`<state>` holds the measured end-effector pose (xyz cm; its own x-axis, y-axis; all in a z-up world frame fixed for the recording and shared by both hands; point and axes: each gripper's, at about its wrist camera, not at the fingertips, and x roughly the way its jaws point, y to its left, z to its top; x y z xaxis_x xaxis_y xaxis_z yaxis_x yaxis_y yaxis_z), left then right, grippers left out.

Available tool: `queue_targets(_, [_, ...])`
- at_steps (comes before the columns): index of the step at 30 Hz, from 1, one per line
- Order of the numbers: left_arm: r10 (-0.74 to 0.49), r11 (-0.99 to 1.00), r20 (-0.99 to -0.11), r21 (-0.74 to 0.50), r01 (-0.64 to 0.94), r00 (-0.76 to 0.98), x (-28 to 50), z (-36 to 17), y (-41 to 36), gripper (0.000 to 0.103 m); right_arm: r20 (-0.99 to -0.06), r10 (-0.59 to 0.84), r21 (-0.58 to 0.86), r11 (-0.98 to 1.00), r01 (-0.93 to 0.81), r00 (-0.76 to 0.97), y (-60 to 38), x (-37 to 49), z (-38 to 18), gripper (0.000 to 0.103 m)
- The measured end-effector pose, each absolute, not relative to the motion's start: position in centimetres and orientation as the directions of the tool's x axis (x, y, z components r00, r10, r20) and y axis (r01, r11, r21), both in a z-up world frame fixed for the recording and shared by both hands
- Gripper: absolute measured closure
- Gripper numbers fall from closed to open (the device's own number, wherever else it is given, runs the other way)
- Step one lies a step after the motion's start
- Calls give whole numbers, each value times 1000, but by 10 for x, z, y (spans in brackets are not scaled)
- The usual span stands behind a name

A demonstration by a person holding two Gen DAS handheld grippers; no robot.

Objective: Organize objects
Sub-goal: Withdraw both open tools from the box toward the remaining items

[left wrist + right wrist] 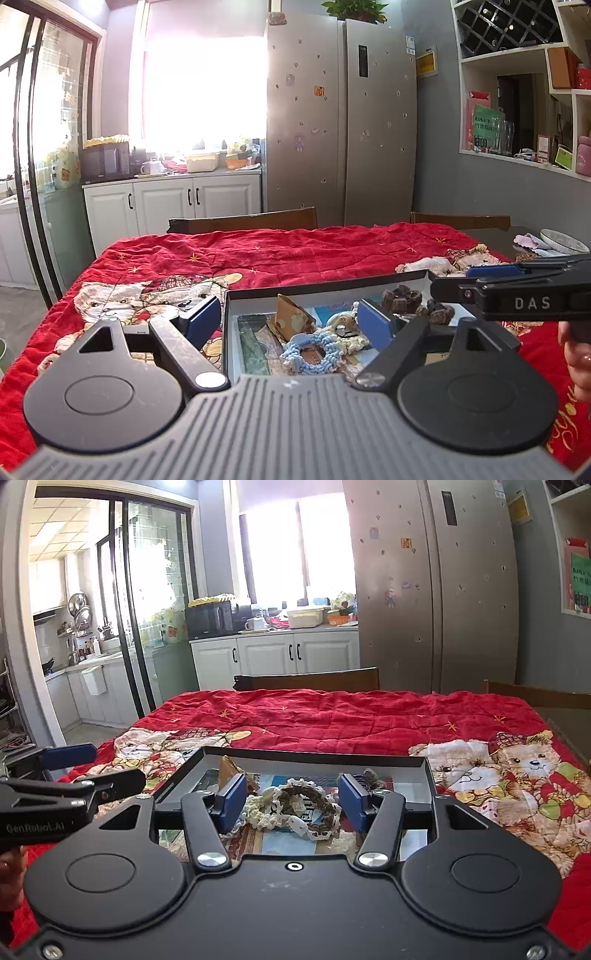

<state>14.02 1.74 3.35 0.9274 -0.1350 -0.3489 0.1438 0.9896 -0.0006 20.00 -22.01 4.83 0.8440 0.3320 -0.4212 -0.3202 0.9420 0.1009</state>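
Over the near edge of the red quilt (332,716), both grippers hang above a shallow dark-rimmed box (314,755) without touching what lies in it. The left gripper (290,319) has its blue pads spread wide, one over the quilt beside the box's left wall, the other over the box; nothing sits between them. The right gripper (291,799) stands about half spread, its jaws released, with a brown and cream crocheted ring (308,808) seen in the gap below, not pinched by either pad.

In the box, the left wrist view shows a light blue scrunchie (314,352) nearest, a cream crocheted piece (351,338) just beside it, a folded tan card (291,317) standing tilted behind, and dark brown scrunchies (402,299) toward the far right corner. Printed paper lines the floor.

Beyond the box the quilt shows teddy bears (517,775). Farther off, two wooden chair backs (314,681) and a silver fridge (436,583) stand at the wall.
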Motion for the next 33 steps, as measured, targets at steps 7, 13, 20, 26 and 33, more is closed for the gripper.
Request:
queue_targets(7, [-139,989,-328,-2,147,934,122,43,20,12,-407,344,89,937,-338,846,-225,176,56,46])
queue_targets(13, [-141,988,-299,15,152,944,101,50,19,10,-391,357,79,931,-355,849,-229,156,62,45])
queue_targets(20, [-151,986,-275,33,166,949,78,55,17,9,-381,364,79,929,-362,850,-235,137,66,43])
queue_targets(26, [-143,985,-284,49,163,948,66,51,18,8,-388,373,89,925,-369,843,-239,124,61,43])
queue_targets(33, [-124,985,-328,70,156,936,59,34,18,8,-394,379,113,924,-365,837,-241,114,50,43])
